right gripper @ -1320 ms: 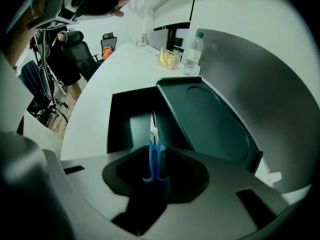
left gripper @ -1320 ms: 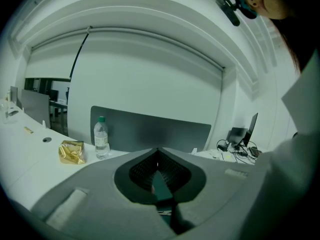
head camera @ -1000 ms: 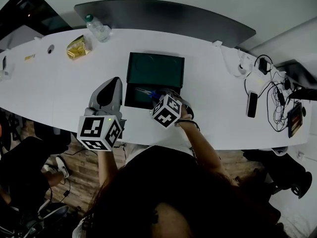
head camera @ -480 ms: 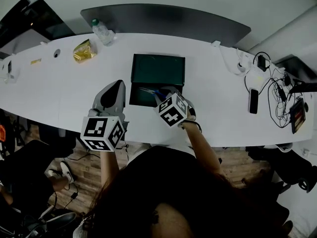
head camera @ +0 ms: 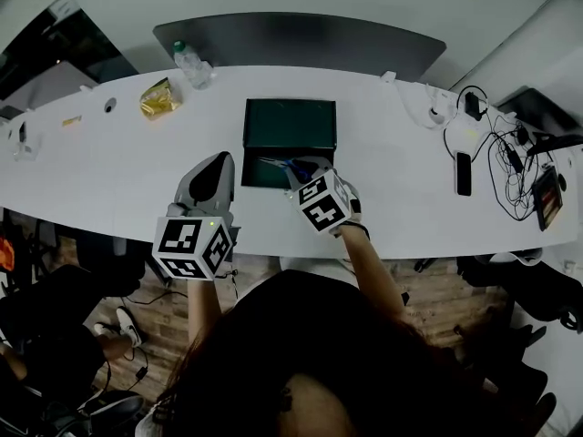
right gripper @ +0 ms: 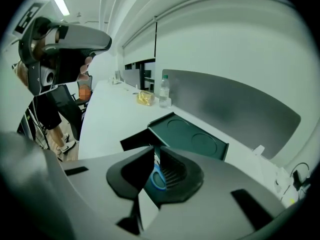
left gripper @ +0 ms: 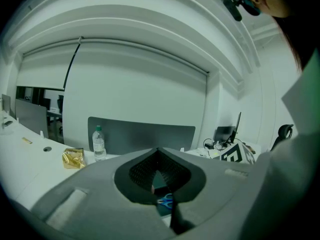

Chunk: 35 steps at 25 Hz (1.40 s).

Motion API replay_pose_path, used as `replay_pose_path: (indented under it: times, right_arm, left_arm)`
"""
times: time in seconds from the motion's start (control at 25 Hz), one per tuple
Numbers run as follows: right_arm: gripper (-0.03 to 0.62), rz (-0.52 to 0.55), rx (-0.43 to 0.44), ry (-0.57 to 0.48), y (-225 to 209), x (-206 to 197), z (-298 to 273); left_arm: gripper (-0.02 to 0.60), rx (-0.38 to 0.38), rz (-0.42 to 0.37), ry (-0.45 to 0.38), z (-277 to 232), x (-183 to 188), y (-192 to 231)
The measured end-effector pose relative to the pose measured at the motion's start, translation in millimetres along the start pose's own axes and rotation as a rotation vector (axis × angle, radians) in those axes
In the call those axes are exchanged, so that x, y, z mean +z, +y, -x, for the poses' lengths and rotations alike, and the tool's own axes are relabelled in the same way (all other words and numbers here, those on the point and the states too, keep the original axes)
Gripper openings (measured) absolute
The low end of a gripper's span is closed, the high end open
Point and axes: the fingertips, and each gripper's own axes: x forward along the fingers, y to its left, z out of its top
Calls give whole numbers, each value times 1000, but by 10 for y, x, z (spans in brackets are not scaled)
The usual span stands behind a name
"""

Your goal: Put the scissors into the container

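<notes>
The scissors (head camera: 284, 165) lie inside the open container (head camera: 255, 173), blades towards its left side and blue handles at its right end, directly under the right gripper (right gripper: 156, 149). That gripper's jaws have just been closing and stand a narrow gap apart. One blue handle loop (right gripper: 157, 180) shows through the gap, and as far as I can judge the pads pinch nothing. The main risk is there: if the jaws close further while this low, a tip could hook the loop and drag the scissors up over the container's right wall and back onto the table (head camera: 118, 171). The left gripper (left gripper: 157, 151) has its tips pressed together on nothing and hangs just beside the container's left edge, so a careless sideways sweep could shove the base or knock the raised lid (head camera: 290, 124). If the lid is shut next, a handle riding up the wall might keep it from seating, though I cannot tell how flat the scissors lie. By count: one pair of scissors, one container with one lid, two grippers, one water bottle (head camera: 189, 62), one gold packet (head camera: 157, 98) and one dark phone (head camera: 461, 173) among cables at the far right
</notes>
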Motion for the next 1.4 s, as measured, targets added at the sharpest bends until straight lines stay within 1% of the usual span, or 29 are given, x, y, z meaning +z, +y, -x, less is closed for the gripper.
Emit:
replay_pose_path:
  times: [0.28,0.6,0.72,0.84,1.08,1.4]
  right_arm:
    - [21,-17,-46,-78,121,107,311]
    - [11,-120,-79,-190,290,167,683]
    - [10,-135,-96,-233,383,194,832]
    - [9,-136,-117,-265,491,212,983]
    - [9,-92,-177,-327,719,260,1283]
    - [9,-99,-238,-414,1003,317,1728]
  left_arm:
    - [11,-28,-17,-10,266,-9,-153]
    - [12,-65,-41,-29,606,-20,-344]
    - [12,-76,-48,-33,755,-46,-413]
    - [12,-86,-53,-42,909,-56,-468]
    - [11,-103,-64,-57,1217,-82,-562]
    - [11,-127,-76,-76,1587,-115,-691]
